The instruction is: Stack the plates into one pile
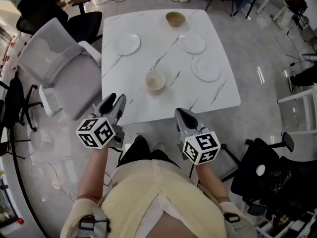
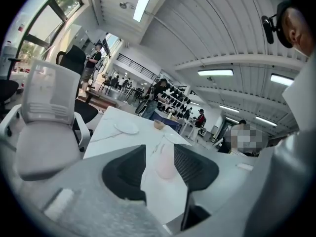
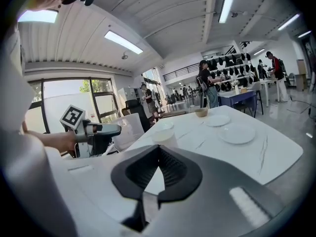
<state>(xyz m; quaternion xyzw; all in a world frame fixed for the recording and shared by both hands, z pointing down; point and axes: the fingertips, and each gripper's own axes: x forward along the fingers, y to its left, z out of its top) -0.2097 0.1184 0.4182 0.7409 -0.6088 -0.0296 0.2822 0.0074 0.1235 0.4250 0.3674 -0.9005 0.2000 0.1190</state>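
Observation:
Three white plates lie apart on the white marble table: one at the far left, one at the far right, one nearer on the right. In the right gripper view the two right-hand plates lie to the right. My left gripper hangs open and empty just off the table's near edge. My right gripper is shut on nothing, also short of the near edge. No plate is touched.
A cream bowl stands near the table's middle and a brown bowl at the far edge. A grey office chair is close to the table's left side, a black chair at my right. People stand far behind.

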